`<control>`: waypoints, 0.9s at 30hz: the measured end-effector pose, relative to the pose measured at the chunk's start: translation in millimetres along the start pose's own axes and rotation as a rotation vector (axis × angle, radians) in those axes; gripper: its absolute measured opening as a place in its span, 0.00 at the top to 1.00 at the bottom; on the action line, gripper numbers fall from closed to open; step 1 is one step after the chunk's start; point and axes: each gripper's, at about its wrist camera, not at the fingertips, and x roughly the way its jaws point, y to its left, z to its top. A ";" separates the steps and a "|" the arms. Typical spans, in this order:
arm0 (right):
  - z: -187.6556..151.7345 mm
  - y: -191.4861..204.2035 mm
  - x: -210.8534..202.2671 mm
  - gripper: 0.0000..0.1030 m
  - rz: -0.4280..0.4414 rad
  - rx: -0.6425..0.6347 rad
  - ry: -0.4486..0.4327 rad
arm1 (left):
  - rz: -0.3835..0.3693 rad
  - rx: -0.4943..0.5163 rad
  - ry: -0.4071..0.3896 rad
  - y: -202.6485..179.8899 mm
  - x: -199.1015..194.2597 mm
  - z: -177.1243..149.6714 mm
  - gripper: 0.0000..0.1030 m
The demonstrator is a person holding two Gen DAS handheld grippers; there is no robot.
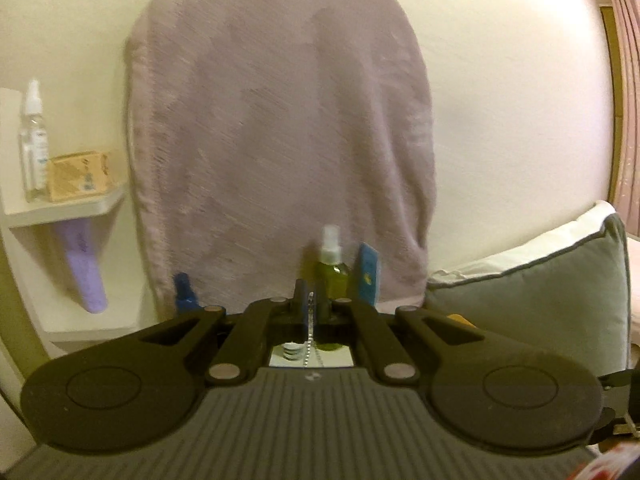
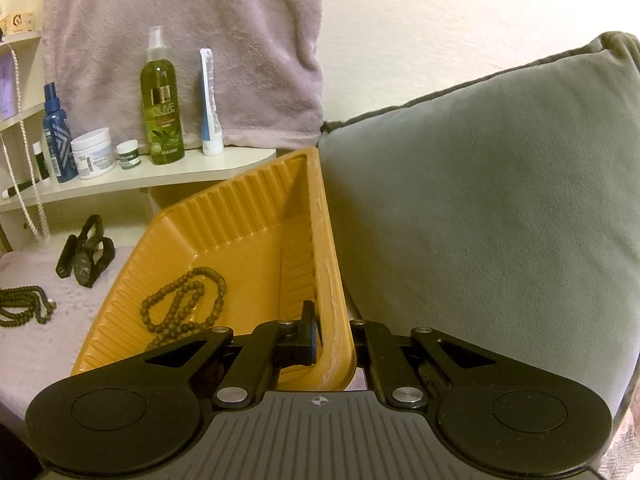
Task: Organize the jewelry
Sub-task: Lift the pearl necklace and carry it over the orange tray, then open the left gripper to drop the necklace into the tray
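My left gripper (image 1: pixel 311 304) is shut on a silver chain (image 1: pixel 308 344) that hangs down between its jaws. The same chain shows at the far left of the right wrist view (image 2: pixel 24 184), hanging high over the bed. My right gripper (image 2: pixel 334 332) is shut on the rim of an orange tray (image 2: pixel 240 232) and holds it tilted. A brown bead necklace (image 2: pixel 184 304) lies in the tray. A dark green bead necklace (image 2: pixel 24 304) and a black watch (image 2: pixel 86 250) lie on the pale bed cover at the left.
A grey pillow (image 2: pixel 480 208) presses against the tray's right side. A white shelf (image 2: pixel 132 176) holds a green olive spray bottle (image 2: pixel 162 108), a blue bottle (image 2: pixel 58 140), jars and a tube. A mauve towel (image 1: pixel 280 140) hangs on the wall. Side shelves (image 1: pixel 64 208) hold a clear bottle and box.
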 end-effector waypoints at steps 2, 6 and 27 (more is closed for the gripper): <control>0.0 -0.2 0.1 0.95 0.000 0.000 0.000 | -0.025 -0.005 0.011 -6.6 3.5 -2.9 0.99; -0.1 -0.3 0.3 0.95 0.000 0.000 -0.001 | -0.074 -0.020 0.039 -21.8 14.0 -9.9 0.99; -0.9 -0.1 0.1 0.95 -0.001 0.005 0.000 | -0.314 -0.055 0.235 -99.8 85.0 -59.6 0.99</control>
